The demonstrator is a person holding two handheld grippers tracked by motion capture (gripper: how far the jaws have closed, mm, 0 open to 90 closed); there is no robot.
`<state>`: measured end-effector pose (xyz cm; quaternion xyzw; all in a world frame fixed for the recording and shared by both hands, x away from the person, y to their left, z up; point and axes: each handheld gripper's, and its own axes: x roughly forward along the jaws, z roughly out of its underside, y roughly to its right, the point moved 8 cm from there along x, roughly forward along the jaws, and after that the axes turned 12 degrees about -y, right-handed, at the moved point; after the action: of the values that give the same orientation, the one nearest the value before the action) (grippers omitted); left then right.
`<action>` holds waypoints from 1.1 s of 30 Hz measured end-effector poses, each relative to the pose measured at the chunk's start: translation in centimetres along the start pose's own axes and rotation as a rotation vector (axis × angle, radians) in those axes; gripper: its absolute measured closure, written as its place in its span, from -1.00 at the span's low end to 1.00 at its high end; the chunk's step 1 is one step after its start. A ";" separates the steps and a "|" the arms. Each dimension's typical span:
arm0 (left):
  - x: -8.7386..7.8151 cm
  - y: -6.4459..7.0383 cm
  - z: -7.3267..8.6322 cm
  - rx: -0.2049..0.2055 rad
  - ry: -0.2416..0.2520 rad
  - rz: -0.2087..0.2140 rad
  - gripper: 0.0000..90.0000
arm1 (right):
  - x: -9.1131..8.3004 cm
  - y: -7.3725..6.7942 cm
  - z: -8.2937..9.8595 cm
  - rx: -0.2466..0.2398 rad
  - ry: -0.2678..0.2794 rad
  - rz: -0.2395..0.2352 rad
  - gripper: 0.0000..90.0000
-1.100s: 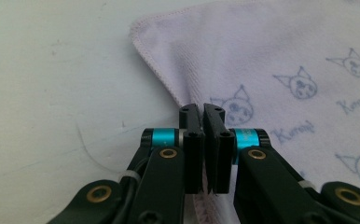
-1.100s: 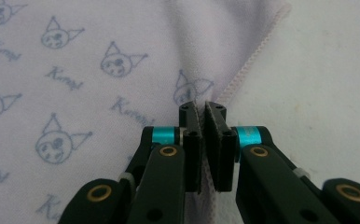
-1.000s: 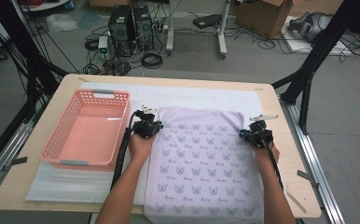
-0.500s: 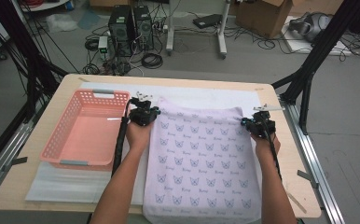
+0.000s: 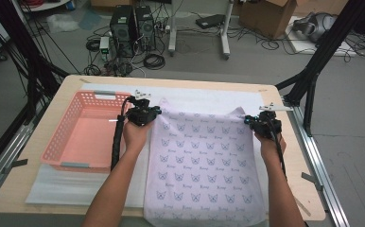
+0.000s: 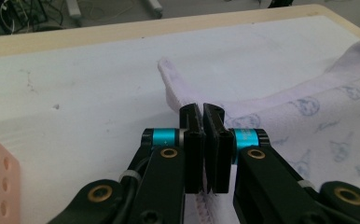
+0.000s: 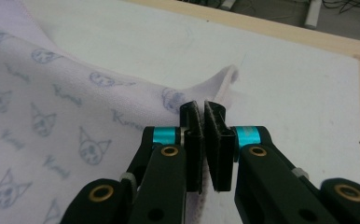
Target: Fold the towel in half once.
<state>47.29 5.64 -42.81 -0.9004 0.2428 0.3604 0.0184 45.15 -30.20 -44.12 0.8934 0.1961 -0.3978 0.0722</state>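
Note:
A pale lilac towel (image 5: 204,161) printed with small cat faces lies spread over the table and hangs past its near edge. My left gripper (image 5: 153,112) is shut on the towel's far left corner (image 6: 176,88), the cloth pinched between its jaws (image 6: 202,116). My right gripper (image 5: 249,120) is shut on the far right corner (image 7: 220,86), and the hem runs down between its jaws (image 7: 203,114). Both far corners are lifted a little, with the far edge sagging between them.
A pink perforated plastic basket (image 5: 65,137) stands empty on the table's left half, close to my left forearm. A white sheet (image 5: 204,97) covers the tabletop under the towel. Black frame legs (image 5: 313,71) rise at the right; computers and cables lie on the floor beyond.
Both grippers have carried the towel's far corners away from the person, toward the far side, and the cloth has stretched out flatter and longer.

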 end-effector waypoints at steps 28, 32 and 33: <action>-6.1 4.8 10.8 0.132 -0.039 0.100 0.92 | -5.5 -4.2 9.6 -0.038 0.020 -0.114 0.91; -6.5 5.1 12.3 0.144 -0.049 0.118 0.92 | -5.8 -4.7 10.9 -0.047 0.008 -0.115 0.91; -6.5 5.1 12.6 0.142 -0.050 0.120 0.92 | -5.9 -4.9 11.2 -0.046 0.009 -0.117 0.91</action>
<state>32.85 6.52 -47.10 -0.8714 0.3207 0.3653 0.0669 31.88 -30.67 -47.18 0.8803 0.2575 -0.3925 0.0684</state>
